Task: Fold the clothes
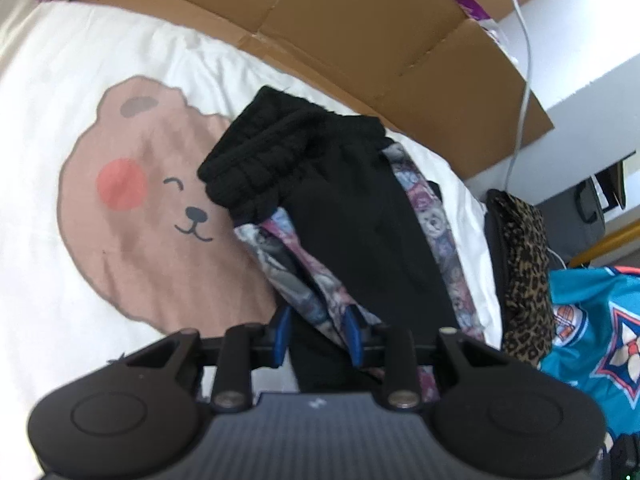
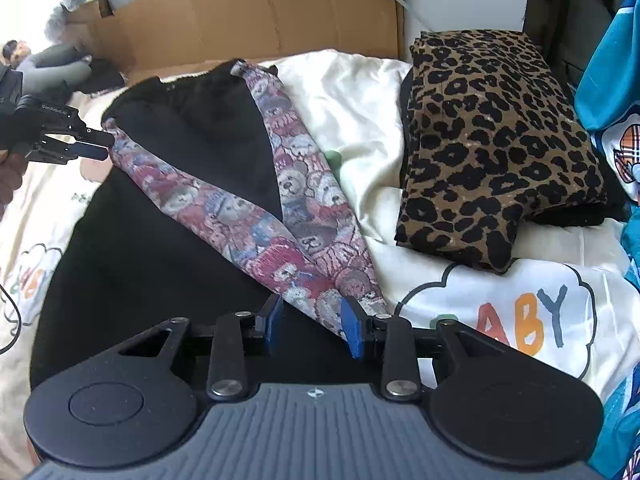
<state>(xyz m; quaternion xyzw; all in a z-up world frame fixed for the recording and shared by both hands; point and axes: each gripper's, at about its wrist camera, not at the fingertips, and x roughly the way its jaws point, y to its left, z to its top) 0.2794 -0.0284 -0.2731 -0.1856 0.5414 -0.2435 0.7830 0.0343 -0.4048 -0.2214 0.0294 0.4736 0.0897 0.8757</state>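
Left gripper (image 2: 94,148): pinching the far corner of the printed band.
Right gripper (image 2: 312,320): fingers apart around the band's near tip.
Black garment (image 2: 140,240): spread on the bedsheet (image 2: 340,120); soft, limp, best held at band corners.
Leopard clothes (image 2: 492,140): folded, right.

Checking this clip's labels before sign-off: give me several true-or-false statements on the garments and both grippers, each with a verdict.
1. The black garment with teddy-bear-print trim lies on the white cartoon-print bedsheet. True.
2. The folded leopard-print garment rests on top of the black one. False: it lies apart, beside it on the sheet.
3. The left gripper is at the bear-print trim's edge. True.
4. The right gripper is closed tight. False: its blue pads are spread, the trim's tip between them.
5. Brown cardboard stands behind the bed. True.
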